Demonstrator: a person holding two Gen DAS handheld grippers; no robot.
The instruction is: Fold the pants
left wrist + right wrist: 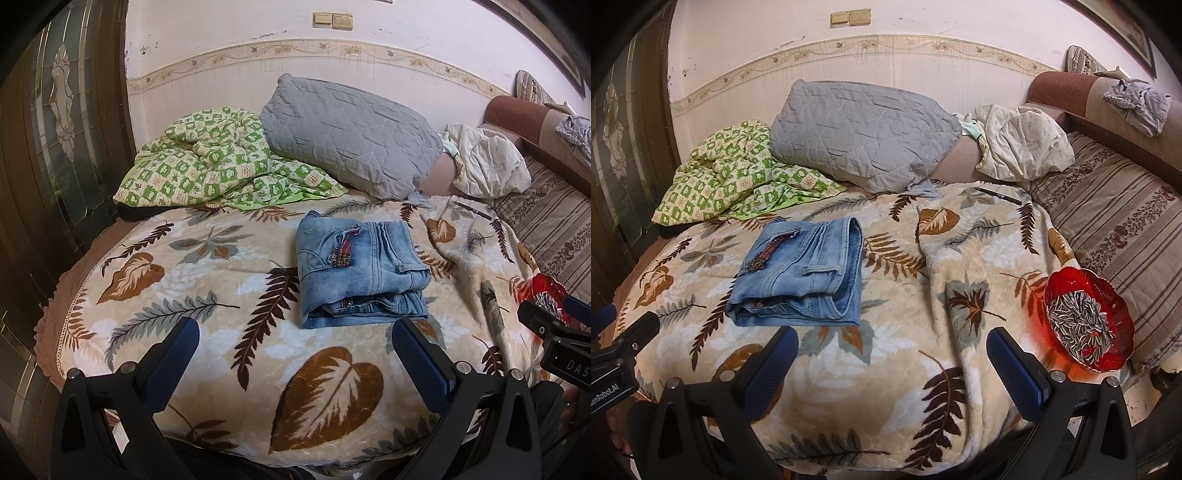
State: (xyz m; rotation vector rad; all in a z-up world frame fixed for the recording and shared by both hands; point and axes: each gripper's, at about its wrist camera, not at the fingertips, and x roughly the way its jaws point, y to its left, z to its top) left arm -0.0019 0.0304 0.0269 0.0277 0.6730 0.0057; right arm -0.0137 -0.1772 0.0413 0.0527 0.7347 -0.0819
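Light blue denim pants (360, 269) lie folded into a compact stack on the leaf-patterned blanket (207, 332); they also show in the right wrist view (803, 280). My left gripper (295, 328) is open and empty, held just in front of the pants' near edge. My right gripper (892, 339) is open and empty, in front of and to the right of the pants. The right gripper's body shows at the left wrist view's right edge (554, 332); the left gripper's body shows at the right wrist view's left edge (617, 354).
A red glass bowl (1115, 295) of sunflower seeds sits on the blanket at the right. A grey quilted pillow (860, 136), a green checked quilt (735, 177) and a cream bundle (1023, 144) lie at the back. A dark pen (997, 195) lies behind. A striped sofa (1126, 221) stands right.
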